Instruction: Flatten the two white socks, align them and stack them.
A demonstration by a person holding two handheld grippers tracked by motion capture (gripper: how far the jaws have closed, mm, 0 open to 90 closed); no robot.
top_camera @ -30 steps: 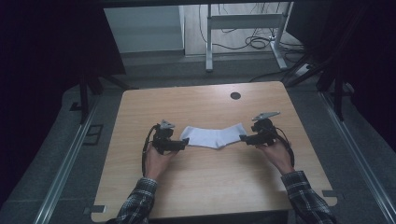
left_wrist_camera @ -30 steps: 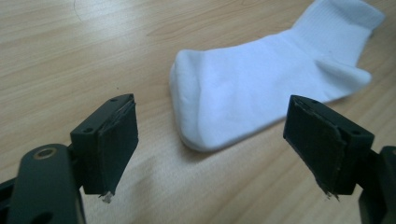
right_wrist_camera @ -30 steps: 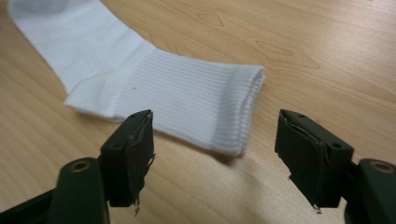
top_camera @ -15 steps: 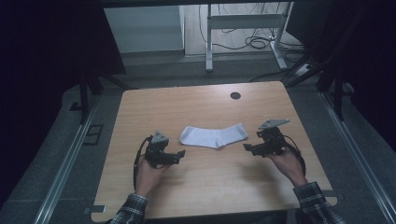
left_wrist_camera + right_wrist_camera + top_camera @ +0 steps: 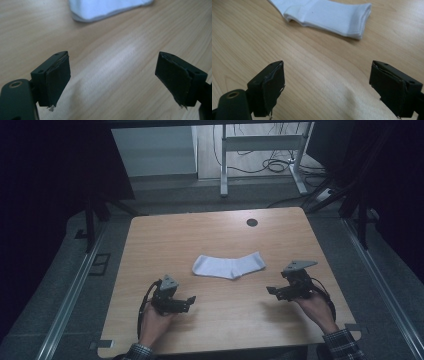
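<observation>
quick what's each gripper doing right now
Left gripper: open, empty.
Right gripper: open, empty, jaws just been opening; sock lies apart on the table.

Your left gripper (image 5: pixel 189 302) and right gripper (image 5: pixel 272 291) low over the wooden table (image 5: pixel 210 235), white sock (image 5: pixel 229 265) flat between, apart from both, jaws empty.

Bare table (image 5: pixel 210 235) lies open around the white sock (image 5: pixel 229 265), and no obstacle stands beside it.
</observation>
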